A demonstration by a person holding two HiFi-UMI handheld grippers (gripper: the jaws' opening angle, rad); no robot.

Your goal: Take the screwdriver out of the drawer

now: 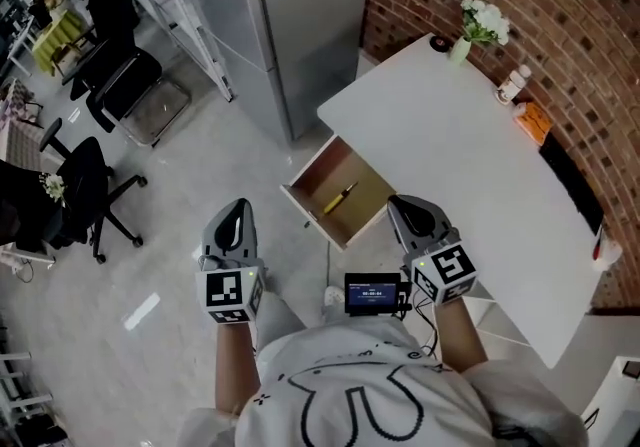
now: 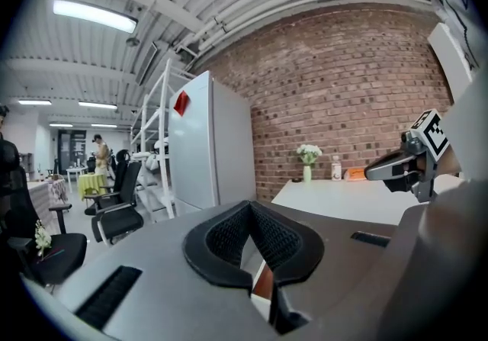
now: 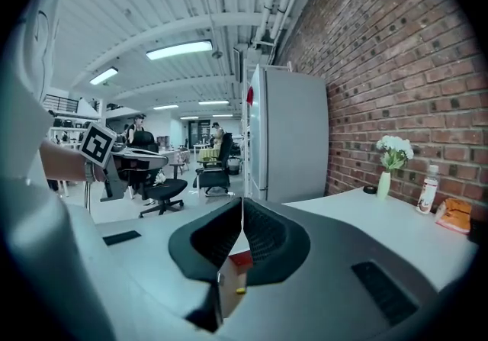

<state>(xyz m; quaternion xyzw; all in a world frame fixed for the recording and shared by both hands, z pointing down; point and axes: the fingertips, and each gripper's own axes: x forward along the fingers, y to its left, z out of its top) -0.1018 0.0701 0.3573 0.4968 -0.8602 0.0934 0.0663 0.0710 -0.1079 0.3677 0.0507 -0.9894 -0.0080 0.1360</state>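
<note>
Drawer (image 1: 316, 168) hangs open under the white tabletop (image 1: 450, 135), and the yellow screwdriver (image 1: 340, 198) lies flat and diagonal on its floor, untouched. The left gripper (image 1: 239, 205) sits off to the left of the drawer over the floor, fingers closed on nothing. The right gripper (image 1: 394, 201) is just beside the drawer's right front corner, fingers also pressed together and empty. Main risk: going in with fingers shut just shoves the screwdriver along the drawer floor, so they need to open first. The tool is thin and probably rolls, so an off-centre or shallow pinch could let it slip out or skid into a corner. The drawer walls are tight around it; a bump from the right gripper could knock the drawer inward or block the descent.
</note>
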